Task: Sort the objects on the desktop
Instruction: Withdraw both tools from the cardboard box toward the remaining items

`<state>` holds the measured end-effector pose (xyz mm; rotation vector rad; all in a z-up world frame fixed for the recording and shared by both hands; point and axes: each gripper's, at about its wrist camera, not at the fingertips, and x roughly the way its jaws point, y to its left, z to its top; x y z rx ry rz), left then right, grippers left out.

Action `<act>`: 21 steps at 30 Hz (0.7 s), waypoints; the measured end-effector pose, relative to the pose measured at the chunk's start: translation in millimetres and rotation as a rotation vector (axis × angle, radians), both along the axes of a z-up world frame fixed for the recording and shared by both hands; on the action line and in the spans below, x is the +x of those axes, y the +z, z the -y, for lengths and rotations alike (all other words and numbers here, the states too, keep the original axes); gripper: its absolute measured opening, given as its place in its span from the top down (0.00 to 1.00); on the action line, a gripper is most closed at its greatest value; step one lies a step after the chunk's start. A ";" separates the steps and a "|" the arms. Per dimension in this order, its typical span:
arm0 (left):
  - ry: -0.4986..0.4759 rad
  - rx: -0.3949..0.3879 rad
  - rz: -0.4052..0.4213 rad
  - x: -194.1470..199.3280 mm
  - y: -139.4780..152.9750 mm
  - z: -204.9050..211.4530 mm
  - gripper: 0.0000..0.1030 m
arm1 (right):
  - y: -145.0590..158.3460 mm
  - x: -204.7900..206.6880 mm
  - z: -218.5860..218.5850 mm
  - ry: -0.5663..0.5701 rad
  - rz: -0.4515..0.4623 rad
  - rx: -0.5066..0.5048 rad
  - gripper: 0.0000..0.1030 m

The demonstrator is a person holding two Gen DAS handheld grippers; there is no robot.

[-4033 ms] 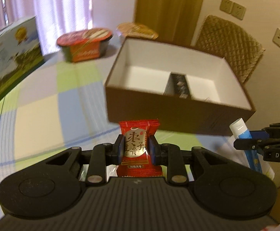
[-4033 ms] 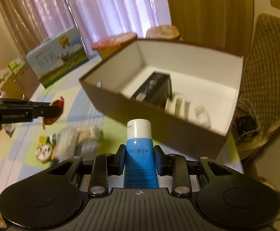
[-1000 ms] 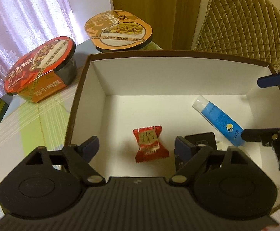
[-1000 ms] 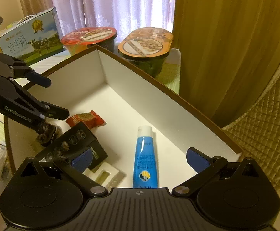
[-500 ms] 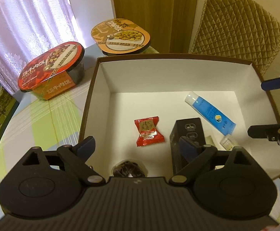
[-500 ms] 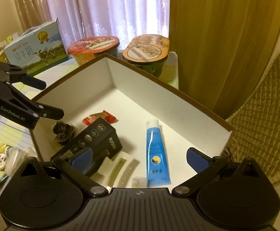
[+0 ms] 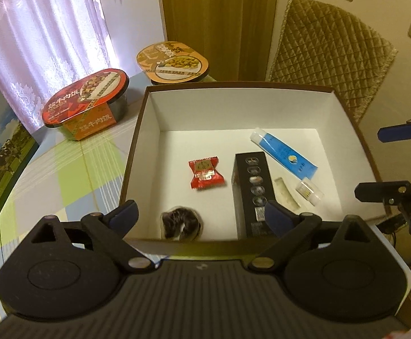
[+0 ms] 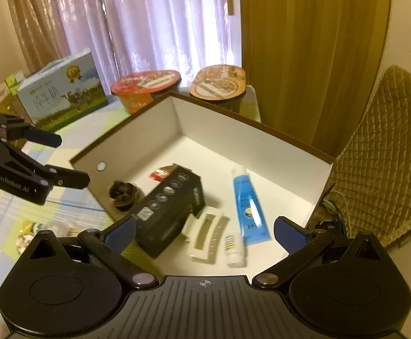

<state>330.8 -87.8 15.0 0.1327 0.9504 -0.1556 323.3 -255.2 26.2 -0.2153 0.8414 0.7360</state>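
Pale pink curtains (image 8: 154,25) and a brown drape (image 8: 304,50) fill the back of the room, with a quilted chair back (image 7: 330,53) at the upper right of the left wrist view. Below them a checked tablecloth (image 7: 72,175) covers the table, and a brown box with a white inside (image 7: 233,107) sits open in the middle of both views.

Inside the box lie the sorted things: a red candy packet (image 7: 205,171) near the centre, a black carton (image 7: 253,193) just right of it, a blue tube (image 7: 283,151) slanting toward the upper right, a small white bottle (image 7: 308,188) by the tube's lower end, a flat white strip (image 7: 286,195) between carton and bottle, and a dark wrapped lump (image 7: 181,221) against the near wall.

At the bottom of the left wrist view, the left gripper (image 7: 201,214) hangs over the near edge of the box, its jaws opening wide with nothing pinched between them. Over the lower right corner of the box in its own view, the right gripper (image 8: 204,230) also stands spread apart and empty.

Two sealed meal bowls, one red-lidded (image 7: 88,103) and one orange-lidded (image 7: 173,60), stand beyond the box, and a milk carton case (image 8: 62,89) rests at the left.
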 end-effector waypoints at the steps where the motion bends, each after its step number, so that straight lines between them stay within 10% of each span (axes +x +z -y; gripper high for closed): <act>1: -0.001 -0.001 0.005 -5.6 2.4 -0.7 0.08 | 2.1 -5.3 0.4 -0.005 0.002 0.007 0.02; 21: 0.017 -0.028 0.079 -106.4 35.6 -29.2 0.06 | 16.4 -99.6 -9.6 -0.098 0.013 0.072 0.02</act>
